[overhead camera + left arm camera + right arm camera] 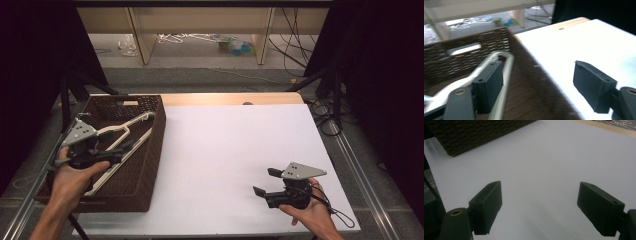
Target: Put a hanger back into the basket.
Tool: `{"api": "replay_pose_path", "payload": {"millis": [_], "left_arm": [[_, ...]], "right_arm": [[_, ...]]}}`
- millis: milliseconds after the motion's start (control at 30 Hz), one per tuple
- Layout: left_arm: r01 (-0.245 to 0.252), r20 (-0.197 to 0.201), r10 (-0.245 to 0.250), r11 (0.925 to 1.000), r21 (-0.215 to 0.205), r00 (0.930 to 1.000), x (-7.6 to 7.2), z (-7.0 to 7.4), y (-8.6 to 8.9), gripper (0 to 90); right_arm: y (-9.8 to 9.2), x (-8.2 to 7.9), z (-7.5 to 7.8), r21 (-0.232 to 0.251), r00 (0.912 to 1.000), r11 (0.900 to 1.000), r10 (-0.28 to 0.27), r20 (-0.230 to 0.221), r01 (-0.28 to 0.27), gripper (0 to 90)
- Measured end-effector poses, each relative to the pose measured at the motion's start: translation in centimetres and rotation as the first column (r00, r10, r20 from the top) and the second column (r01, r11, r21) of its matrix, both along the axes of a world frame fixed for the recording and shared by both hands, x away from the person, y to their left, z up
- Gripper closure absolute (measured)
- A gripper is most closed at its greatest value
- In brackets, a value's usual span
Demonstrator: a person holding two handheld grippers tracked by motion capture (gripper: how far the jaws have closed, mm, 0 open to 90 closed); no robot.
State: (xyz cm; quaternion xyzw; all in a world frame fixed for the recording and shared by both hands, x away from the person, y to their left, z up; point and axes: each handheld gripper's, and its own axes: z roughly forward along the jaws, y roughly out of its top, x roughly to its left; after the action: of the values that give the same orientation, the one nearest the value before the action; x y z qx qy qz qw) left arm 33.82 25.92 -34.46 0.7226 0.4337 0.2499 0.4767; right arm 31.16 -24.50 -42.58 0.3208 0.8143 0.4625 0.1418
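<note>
- White hanger inside wicker basket, at table's left edge; long axis diagonal, hook end toward far-left corner, other end toward near side.
- Left gripper directly above hanger, jaws spread, nothing pinched; hanger passes beside one jaw in left gripper view.
- Right gripper near table's near-right corner, jaws apart, empty, well away from basket.
- Left hand far nearer.

A basket is sitting at the left edge of the table, with a hanger lying inside it, stretching from the near left toward the far right corner. The left gripper is hovering over the hanger, while the right gripper is hanging above the table's near right part, well apart from the basket.
</note>
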Motion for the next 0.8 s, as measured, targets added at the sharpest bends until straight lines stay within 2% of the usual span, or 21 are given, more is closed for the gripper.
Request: {"api": "replay_pose_path", "payload": {"millis": [167,333,400,500,533,633,700,767,800], "left_arm": [[0.048,0.009,-0.048,0.9985,-0.026,0.9988,-1.2,0.0,-3.0,20.5],[0.116,0.012,-0.116,0.9929,-0.028,0.9932,-2.0,-0.8,-6.0,18.6],[0.141,0.003,-0.141,0.9897,-0.023,0.9900,-2.2,-1.4,-7.4,18.5],[0.179,0.018,-0.180,0.9837,0.009,0.9836,-2.5,-2.2,-9.0,17.8],[0.180,0.022,-0.180,0.9837,0.012,0.9834,-2.6,-2.5,-9.4,17.8],[0.198,0.026,-0.199,0.9801,0.011,0.9797,-3.1,-3.6,-10.7,18.1],[0.215,0.016,-0.216,0.9765,0.009,0.9764,-3.5,-4.3,-11.4,18.2],[0.226,0.023,-0.226,0.9740,0.013,0.9738,-3.9,-5.0,-11.9,18.2],[0.233,0.016,-0.234,0.9723,0.008,0.9722,-4.1,-5.4,-12.1,18.2]], "right_arm": [[-0.2,0.1,0.0,0.012,0.9999,1.000,-0.004,0.009,0.004,20.4],[-0.2,0.1,0.1,0.016,0.9998,1.000,-0.013,0.016,0.013,20.3],[-0.2,0.0,0.1,0.021,0.9999,1.000,-0.010,0.013,0.010,20.3],[-0.2,0.0,0.1,0.022,0.9999,1.000,-0.011,0.011,0.011,20.4],[-0.2,0.0,0.1,0.023,0.9999,1.000,-0.009,0.013,0.009,20.3],[0.0,0.0,0.1,0.036,0.9997,0.999,-0.011,0.024,0.010,20.3],[0.1,-0.1,0.2,0.031,0.9996,0.999,-0.014,0.024,0.014,20.3],[0.2,-0.2,0.3,0.034,0.9999,0.999,-0.005,0.009,0.004,20.3],[0.3,-0.3,0.3,0.038,0.9997,0.999,-0.006,0.024,0.005,20.3]]}}
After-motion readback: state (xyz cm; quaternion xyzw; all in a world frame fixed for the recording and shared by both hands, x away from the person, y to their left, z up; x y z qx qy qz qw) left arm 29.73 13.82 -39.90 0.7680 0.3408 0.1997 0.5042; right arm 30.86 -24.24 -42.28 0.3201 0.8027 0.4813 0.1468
